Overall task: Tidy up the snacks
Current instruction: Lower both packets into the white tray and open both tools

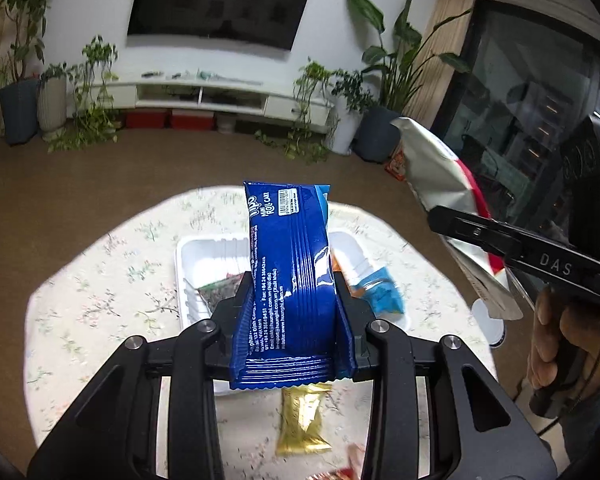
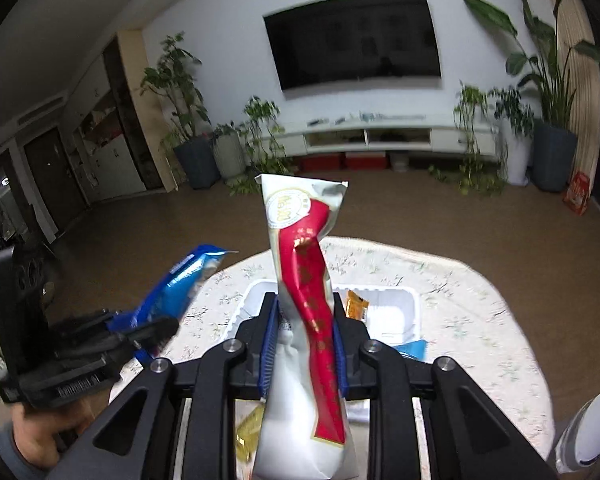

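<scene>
Above the white tray (image 1: 188, 256), the left gripper (image 1: 294, 292) clamps the blue cake pack (image 1: 288, 264); the right gripper (image 2: 305, 320) clamps the red-and-white packet (image 2: 308, 280). Lower each over bare tray floor, probably beside the orange packet (image 2: 357, 304), before releasing.

Both grippers up over the round table (image 1: 100, 280), side by side. The left gripper (image 1: 294, 300) clamps the roll cake pack (image 1: 288, 264) upright above the tray (image 1: 204, 252); the right gripper (image 2: 304, 320) pinches the long sachet (image 2: 304, 280) upright, just right of it. In the tray, a small packet (image 2: 357, 305) toward the right. A foil packet (image 1: 304, 420) lies on the table before the tray.
</scene>
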